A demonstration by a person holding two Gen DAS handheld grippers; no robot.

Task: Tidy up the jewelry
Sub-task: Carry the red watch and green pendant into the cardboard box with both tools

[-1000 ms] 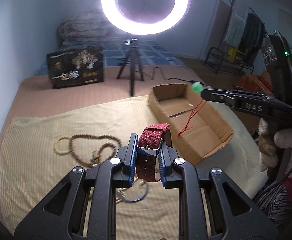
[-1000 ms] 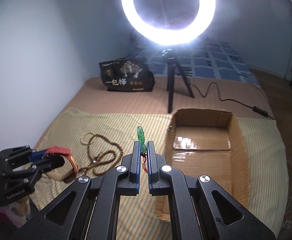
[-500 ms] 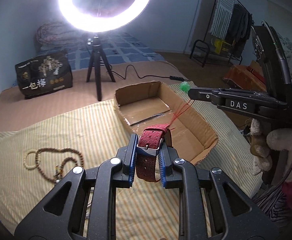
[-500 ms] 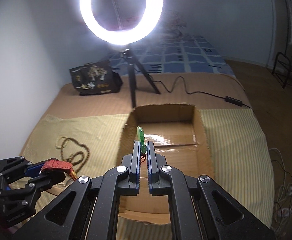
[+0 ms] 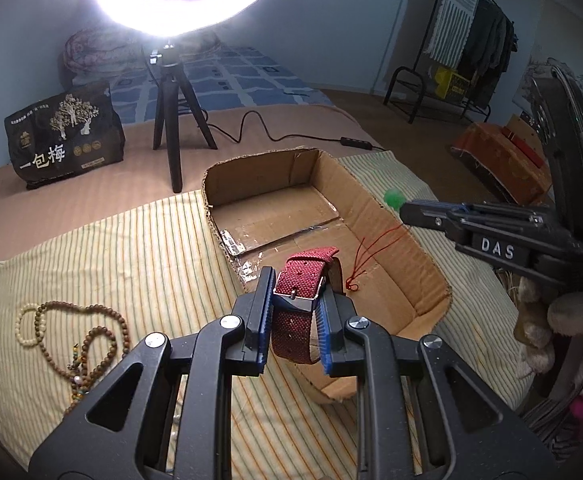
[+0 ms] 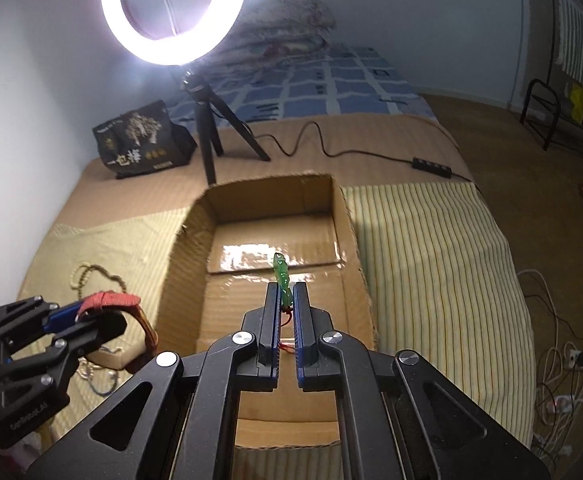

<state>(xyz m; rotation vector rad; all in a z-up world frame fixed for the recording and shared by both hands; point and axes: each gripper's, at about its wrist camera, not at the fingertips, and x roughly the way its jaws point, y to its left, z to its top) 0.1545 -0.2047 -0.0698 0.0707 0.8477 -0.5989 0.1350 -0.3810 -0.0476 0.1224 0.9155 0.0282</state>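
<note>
Over the cardboard box (image 5: 395, 216) | left gripper (image 5: 296, 316) jaws clamped on red watch strap (image 5: 305, 280) at 12 o'clock: soft, light, hold by buckle | right gripper (image 6: 285, 312) jaws pinching green pendant (image 6: 281, 276), probably brittle, cord dangling | beads (image 5: 91, 340) at 9 o'clock on bed.

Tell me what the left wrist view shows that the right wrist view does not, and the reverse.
Only the left view shows the red cord hanging from the pendant into the box, and the watch buckle. Only the right view shows the floor cables. Both show each hand-held gripper, left shut on the watch and right on the pendant, plus the beads.
</note>
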